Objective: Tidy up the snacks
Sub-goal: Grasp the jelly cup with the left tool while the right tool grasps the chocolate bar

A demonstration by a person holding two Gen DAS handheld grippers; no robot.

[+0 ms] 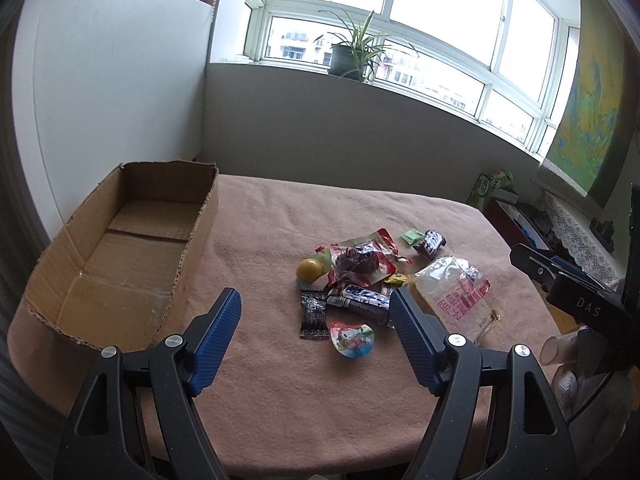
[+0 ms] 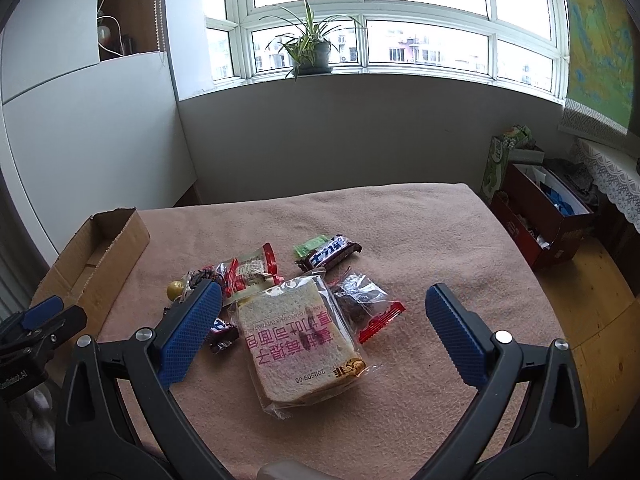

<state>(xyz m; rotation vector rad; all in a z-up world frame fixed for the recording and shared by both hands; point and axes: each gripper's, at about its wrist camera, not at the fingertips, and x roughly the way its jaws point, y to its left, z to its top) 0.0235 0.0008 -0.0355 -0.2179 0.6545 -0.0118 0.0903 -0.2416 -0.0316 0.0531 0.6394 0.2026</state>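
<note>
A heap of snacks lies on a pink cloth (image 2: pixel 420 220) that covers the table, and the bread packet (image 2: pixel 298 340) serves as the landmark here. It lies flat in clear wrap with pink lettering, at the near right end of the heap.

The right gripper (image 2: pixel 326 332) hangs above the bread with its jaws spread wide, one blue pad (image 2: pixel 188 332) to the left of the packet and the other to its right, nothing held between them. Just right of the bread, touching its wrap, lies a clear packet with a red edge (image 2: pixel 370 308) and something dark inside. Beyond the bread sit a dark chocolate bar (image 2: pixel 330 256) and a small green packet (image 2: pixel 310 245) side by side.

The left gripper (image 1: pixel 316 334) is also wide open and empty (its right pad overlaps the bread's left edge in the left wrist view, though contact cannot be told). Left of the bread lie a second dark bar (image 1: pixel 360 300), a black sweet wrapper (image 1: pixel 314 314), a small jelly cup (image 1: pixel 352 340), a yellow ball (image 1: pixel 309 270) and a red-trimmed bag (image 1: pixel 360 260).

Well to the left of the bread stands an open cardboard box (image 1: pixel 196 240) at the table's left edge, with no snack visible inside.
</note>
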